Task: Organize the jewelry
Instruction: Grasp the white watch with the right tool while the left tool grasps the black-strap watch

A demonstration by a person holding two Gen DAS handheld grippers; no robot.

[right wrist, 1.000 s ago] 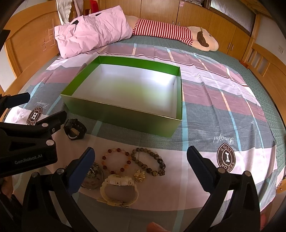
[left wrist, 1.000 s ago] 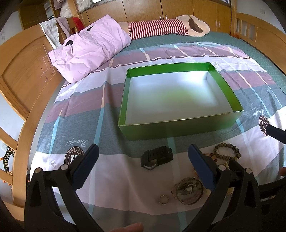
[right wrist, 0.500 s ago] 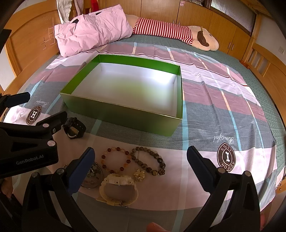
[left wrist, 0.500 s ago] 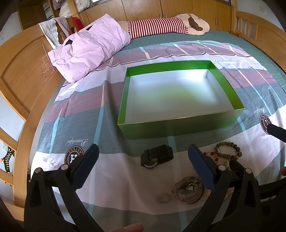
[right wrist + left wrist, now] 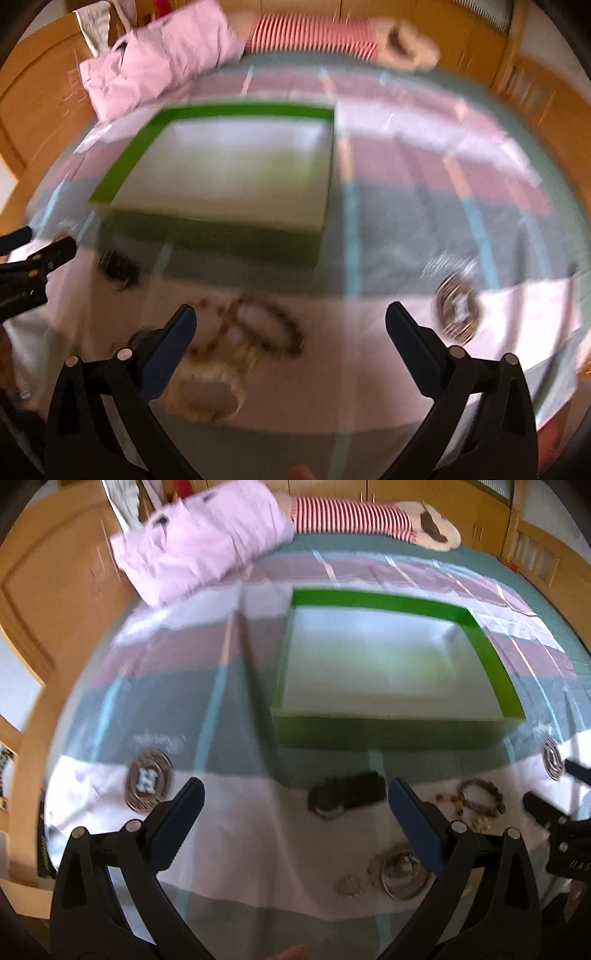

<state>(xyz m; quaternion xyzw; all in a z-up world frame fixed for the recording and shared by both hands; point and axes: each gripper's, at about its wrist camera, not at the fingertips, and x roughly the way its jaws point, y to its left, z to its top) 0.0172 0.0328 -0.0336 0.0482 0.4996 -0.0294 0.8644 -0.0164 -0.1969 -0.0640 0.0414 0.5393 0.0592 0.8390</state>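
Note:
A green open box (image 5: 491, 664) with an empty white floor lies on the bedspread; it also shows in the right wrist view (image 5: 122, 170). In front of it lie a black watch (image 5: 347, 794), a beaded bracelet (image 5: 480, 801), a round metal piece (image 5: 402, 871) and a small ring (image 5: 349, 884). My left gripper (image 5: 293, 805) is open above the sheet, left of the watch. My right gripper (image 5: 290, 325) is open above blurred bead bracelets (image 5: 266, 328) and a cream bangle (image 5: 207, 395). The watch (image 5: 118, 266) lies at the left.
A pink pillow (image 5: 199, 539) and a striped stuffed toy (image 5: 354, 513) lie at the bed's far end. Wooden bed rails (image 5: 48, 602) run along the left and right. The left gripper's body (image 5: 29, 273) shows at the right wrist view's left edge.
Both views are now blurred by motion. The left gripper has swung to the left and the right gripper to the right. Both stay open and empty.

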